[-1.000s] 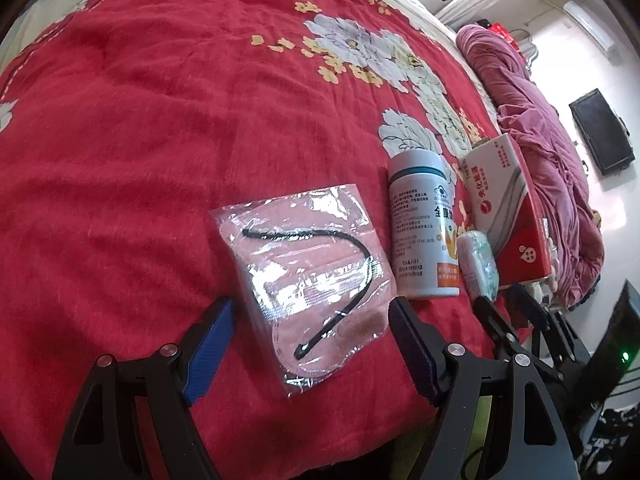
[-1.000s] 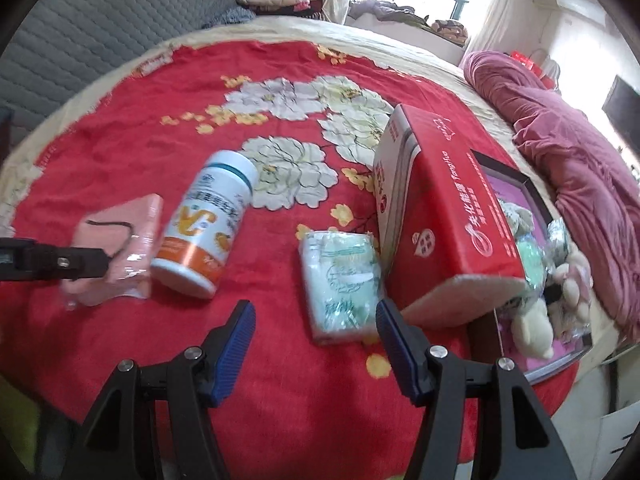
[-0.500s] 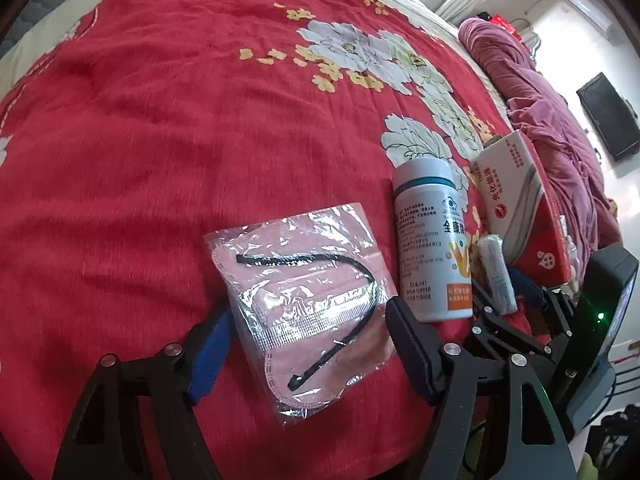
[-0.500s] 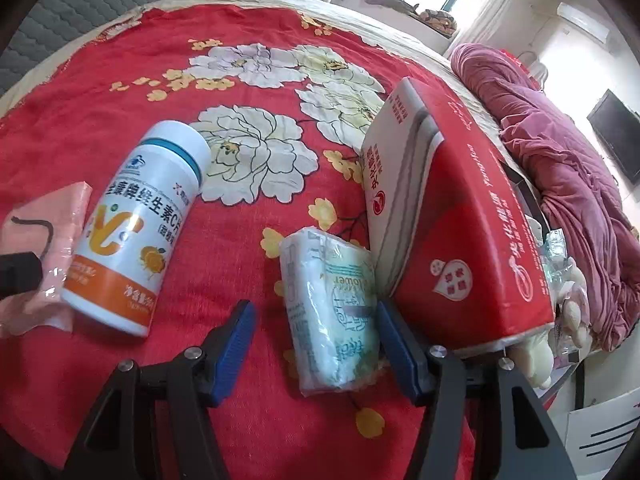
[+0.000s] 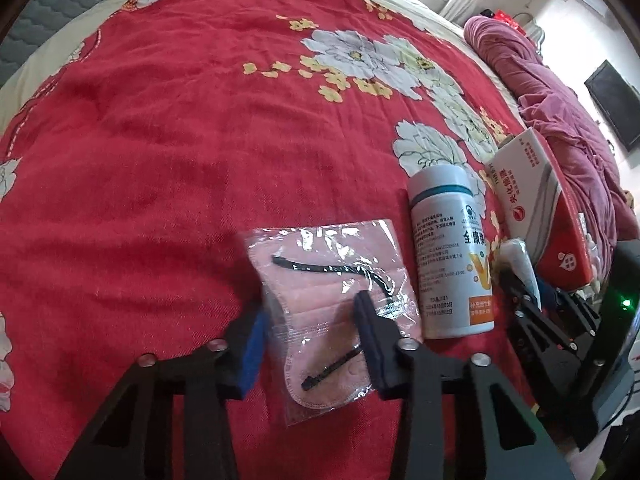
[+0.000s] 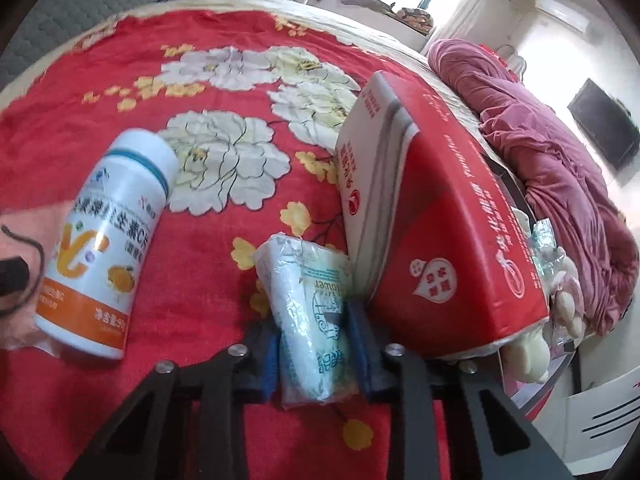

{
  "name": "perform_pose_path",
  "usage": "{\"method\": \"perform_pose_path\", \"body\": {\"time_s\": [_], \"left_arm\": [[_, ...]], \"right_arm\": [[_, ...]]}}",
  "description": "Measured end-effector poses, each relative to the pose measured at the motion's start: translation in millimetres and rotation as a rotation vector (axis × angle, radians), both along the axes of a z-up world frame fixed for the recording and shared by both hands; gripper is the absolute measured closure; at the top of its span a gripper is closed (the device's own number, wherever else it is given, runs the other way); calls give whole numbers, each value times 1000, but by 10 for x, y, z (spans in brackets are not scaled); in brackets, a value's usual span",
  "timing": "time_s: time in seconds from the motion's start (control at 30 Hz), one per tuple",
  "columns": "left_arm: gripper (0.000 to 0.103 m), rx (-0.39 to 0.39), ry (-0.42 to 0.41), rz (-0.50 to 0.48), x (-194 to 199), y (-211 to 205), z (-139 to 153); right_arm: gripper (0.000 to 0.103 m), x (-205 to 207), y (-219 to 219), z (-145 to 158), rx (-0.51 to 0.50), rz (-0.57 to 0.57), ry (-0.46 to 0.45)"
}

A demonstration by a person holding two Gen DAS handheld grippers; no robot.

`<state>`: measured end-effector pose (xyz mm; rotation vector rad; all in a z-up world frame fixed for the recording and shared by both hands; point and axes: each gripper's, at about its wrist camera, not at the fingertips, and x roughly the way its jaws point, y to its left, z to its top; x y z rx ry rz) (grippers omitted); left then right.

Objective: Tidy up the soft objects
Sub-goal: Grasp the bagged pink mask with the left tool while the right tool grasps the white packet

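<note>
A pink face mask in a clear plastic bag [image 5: 332, 292] lies on the red floral bedspread. My left gripper [image 5: 310, 330] has its jaws closed in on the bag's near half, pads touching both sides. A pale green tissue pack [image 6: 314, 316] lies beside the red box [image 6: 440, 240]. My right gripper [image 6: 316, 346] is shut on the tissue pack, pads pressing its two sides. The mask's edge shows at the far left of the right wrist view [image 6: 16, 248]. The tissue pack and right gripper show in the left wrist view [image 5: 520, 264].
A white vitamin bottle [image 5: 452, 252] lies on its side between mask and tissue pack; it also shows in the right wrist view [image 6: 108, 248]. Plush toys [image 6: 560, 292] sit in an open box behind the red box. A maroon quilt [image 6: 540, 128] lies at the right.
Both grippers moved forward and down onto their objects and closed: the left around the bagged mask, the right around the tissue pack.
</note>
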<state>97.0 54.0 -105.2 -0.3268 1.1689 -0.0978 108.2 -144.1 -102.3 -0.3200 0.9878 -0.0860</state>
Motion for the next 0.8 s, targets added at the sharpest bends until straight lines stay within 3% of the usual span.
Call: {"method": "perform_pose_path", "body": {"time_s": [0.13,0.3,0.57,0.8], "left_arm": [[80,-9,-4,7,-19,50,2],[86,-27,-9,7,-67,52,23],[95,-79,-48,-16,-203,48,218],[95,-66,-81,-51,-235,-83,375]], "right_arm": [[76,-62,-121,95,99,-10,-2],[77,-181,-189,263,265,11,-4],[77,-328,-84,400,273,54,-18],[77,-369,-66,543,305,78,-40]]}}
